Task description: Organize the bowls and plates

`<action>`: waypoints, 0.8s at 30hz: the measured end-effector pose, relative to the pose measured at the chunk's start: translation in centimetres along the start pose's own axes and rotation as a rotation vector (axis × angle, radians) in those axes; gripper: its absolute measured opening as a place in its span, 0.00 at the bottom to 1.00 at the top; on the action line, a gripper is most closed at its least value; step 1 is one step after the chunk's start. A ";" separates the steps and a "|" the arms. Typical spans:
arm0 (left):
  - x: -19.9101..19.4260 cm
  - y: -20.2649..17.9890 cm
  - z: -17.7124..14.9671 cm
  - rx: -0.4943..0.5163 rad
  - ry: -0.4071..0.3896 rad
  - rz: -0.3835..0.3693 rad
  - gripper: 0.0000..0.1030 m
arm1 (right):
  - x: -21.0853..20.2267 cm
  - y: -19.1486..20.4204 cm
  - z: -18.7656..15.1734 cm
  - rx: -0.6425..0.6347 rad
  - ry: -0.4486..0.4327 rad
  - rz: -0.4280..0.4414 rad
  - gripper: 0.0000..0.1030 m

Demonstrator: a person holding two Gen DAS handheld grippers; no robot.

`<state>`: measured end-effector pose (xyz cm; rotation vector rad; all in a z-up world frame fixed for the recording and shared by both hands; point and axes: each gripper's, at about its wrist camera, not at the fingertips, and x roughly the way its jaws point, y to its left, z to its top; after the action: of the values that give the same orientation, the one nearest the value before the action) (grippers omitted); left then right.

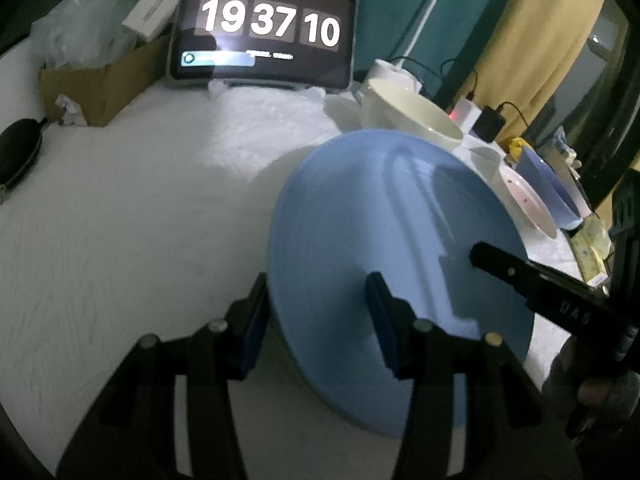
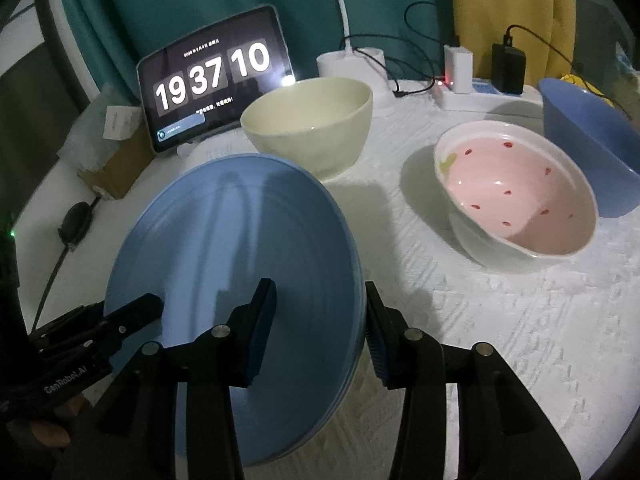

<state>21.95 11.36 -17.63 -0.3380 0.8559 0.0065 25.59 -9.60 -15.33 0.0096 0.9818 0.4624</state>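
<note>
Between both tongs, blue plate (image 2: 240,264) tilts, face toward the bowls

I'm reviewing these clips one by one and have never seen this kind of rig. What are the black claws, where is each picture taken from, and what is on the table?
There is no robot here: a person holds a two-finger gripper in each hand, and each gripper carries a wide-angle camera looking along its fingers. One picture comes from the left gripper, the other from the right gripper. Both clamp the rim of the same blue plate, one at each side, holding it tilted above the white table cover. On the cover stand a cream bowl, a pink-lined bowl with red dots and a blue bowl. Behind them a tablet shows a clock.
</note>
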 end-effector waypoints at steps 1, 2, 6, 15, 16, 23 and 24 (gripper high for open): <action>0.1 0.0 0.0 0.002 -0.001 0.002 0.47 | 0.2 -0.1 0.0 0.001 0.004 -0.001 0.45; 0.1 -0.1 0.0 0.013 -0.005 0.009 0.47 | 0.3 -0.1 0.0 0.001 0.007 -0.004 0.45; 0.2 -0.4 0.0 0.031 -0.021 0.019 0.47 | 0.4 0.1 -0.2 -0.037 -0.010 -0.029 0.47; -0.5 0.5 0.0 -0.045 -0.029 0.041 0.48 | -0.3 -0.2 -0.6 -0.086 -0.015 -0.080 0.47; -1.0 0.8 0.0 -0.067 -0.036 0.040 0.48 | -0.6 -0.5 -0.7 -0.079 -0.013 -0.082 0.47; -4.6 1.0 -0.3 -0.106 -0.139 0.059 0.48 | -3.4 -2.0 -1.8 -0.044 -0.044 -0.084 0.48; -5.0 0.8 -0.3 -0.104 -0.151 0.059 0.48 | -3.9 -2.2 -1.9 -0.041 -0.050 -0.078 0.48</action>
<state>18.30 12.64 -14.28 -0.4042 0.7168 0.1302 23.04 -13.42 -13.71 -0.0541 0.9201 0.4088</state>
